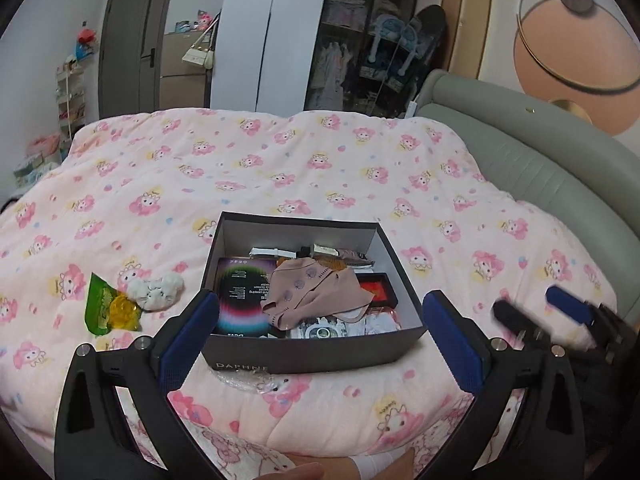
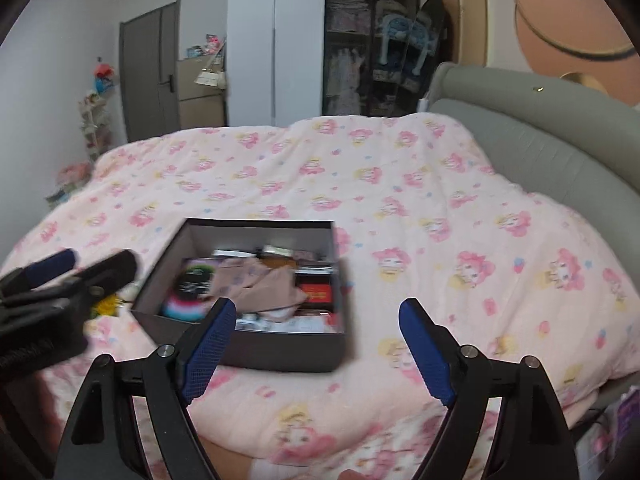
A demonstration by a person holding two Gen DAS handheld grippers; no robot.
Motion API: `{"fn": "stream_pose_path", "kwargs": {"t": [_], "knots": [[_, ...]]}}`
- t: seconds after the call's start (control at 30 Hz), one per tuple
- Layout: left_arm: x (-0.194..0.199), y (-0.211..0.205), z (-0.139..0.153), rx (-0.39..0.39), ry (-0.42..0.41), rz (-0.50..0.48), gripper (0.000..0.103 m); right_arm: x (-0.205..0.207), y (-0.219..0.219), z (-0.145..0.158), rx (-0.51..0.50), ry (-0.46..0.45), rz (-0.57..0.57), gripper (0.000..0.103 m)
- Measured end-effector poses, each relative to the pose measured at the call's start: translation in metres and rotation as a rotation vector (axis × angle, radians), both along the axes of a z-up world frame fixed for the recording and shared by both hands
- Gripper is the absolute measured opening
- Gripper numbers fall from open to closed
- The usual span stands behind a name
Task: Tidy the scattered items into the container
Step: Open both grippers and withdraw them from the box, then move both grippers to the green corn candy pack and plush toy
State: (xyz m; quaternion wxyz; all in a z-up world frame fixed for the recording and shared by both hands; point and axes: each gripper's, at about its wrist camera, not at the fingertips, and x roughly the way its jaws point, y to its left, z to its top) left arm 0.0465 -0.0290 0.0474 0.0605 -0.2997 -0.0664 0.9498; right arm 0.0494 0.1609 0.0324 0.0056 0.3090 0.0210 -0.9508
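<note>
One box point(image 1: 304, 354), one green packet point(image 1: 100, 306), one white plush toy point(image 1: 158, 290), two grippers.

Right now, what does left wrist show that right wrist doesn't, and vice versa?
Left wrist only: the green snack packet and white plush toy lying on the quilt left of the box, clear plastic wrap at the box's near wall, and the right gripper open and empty at the right. Right wrist only: the left gripper blurred at the left, hiding most of those loose items. Both: the dark shoebox with beige cloth on top of its contents, the pink quilt, and the wardrobe.
</note>
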Motion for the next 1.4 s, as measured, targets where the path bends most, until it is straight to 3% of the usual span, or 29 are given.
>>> {"fn": "stream_pose_path", "kwargs": {"t": [0.1,0.3,0.63,0.93,1.1,1.23,1.4], "knots": [[0.002,0.006,-0.002,-0.032,-0.005,0.006,0.102,0.000,0.012,0.004,-0.054,-0.001,-0.009,0.082],[0.011,0.012,-0.001,-0.062,-0.014,-0.019,0.102,0.006,0.005,0.003,-0.040,-0.010,0.013,0.082],[0.033,-0.033,0.012,-0.075,0.014,0.074,0.102,0.007,-0.038,0.009,-0.014,-0.006,0.114,0.083],[0.048,-0.117,0.009,-0.048,-0.010,0.214,0.102,-0.006,-0.120,0.011,-0.008,-0.022,0.294,0.083],[0.045,-0.169,0.001,-0.032,-0.029,0.268,0.102,-0.024,-0.178,0.002,-0.020,-0.069,0.411,0.082],[0.033,-0.213,-0.009,-0.023,-0.055,0.316,0.102,-0.037,-0.221,-0.002,-0.024,-0.056,0.512,0.083],[0.000,-0.253,-0.049,0.011,-0.195,0.271,0.098,-0.079,-0.279,-0.042,-0.032,-0.178,0.629,0.082]]}}
